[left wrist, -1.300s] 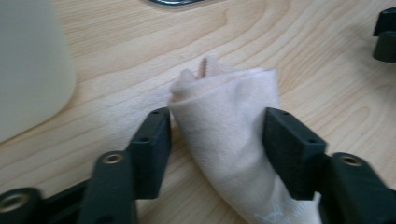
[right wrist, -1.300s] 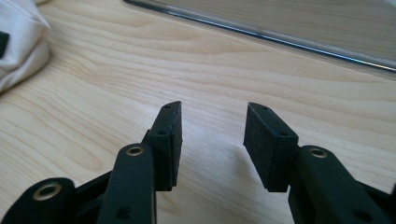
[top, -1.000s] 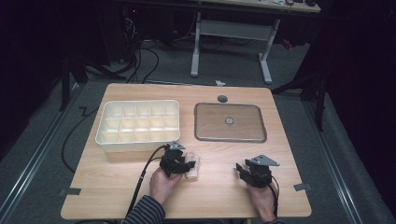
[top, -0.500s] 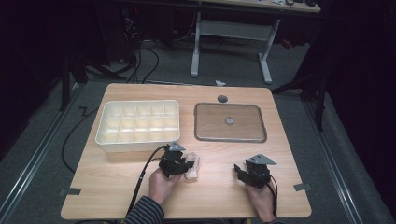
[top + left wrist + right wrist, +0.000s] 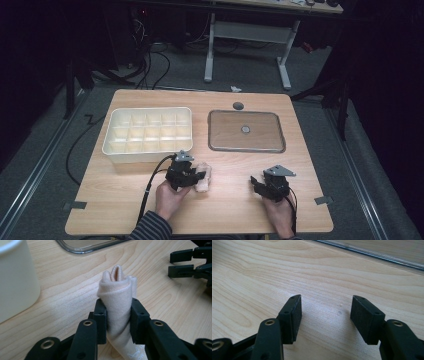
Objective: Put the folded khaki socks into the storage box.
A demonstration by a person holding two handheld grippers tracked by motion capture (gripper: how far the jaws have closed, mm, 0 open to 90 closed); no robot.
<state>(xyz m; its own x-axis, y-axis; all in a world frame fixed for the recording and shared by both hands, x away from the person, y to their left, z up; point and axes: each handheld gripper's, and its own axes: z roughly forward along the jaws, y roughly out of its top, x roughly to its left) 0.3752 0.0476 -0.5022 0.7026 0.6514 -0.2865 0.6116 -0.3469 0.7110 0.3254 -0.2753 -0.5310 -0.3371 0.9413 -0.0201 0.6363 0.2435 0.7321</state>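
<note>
My left gripper [image 5: 117,322] has just squeezed in and now pinches the rolled-up cloth [image 5: 117,293], which sits on the table [image 5: 125,210] near my edge, just in front of the box [image 5: 148,134]. My right gripper [image 5: 325,315] has just been spreading and stands wide with nothing in it, a little way off to the side. I think the grab is done, but the cloth is not yet in the box, whose little cups look bare, and the lid [image 5: 246,131] lies flat farther back.
</note>
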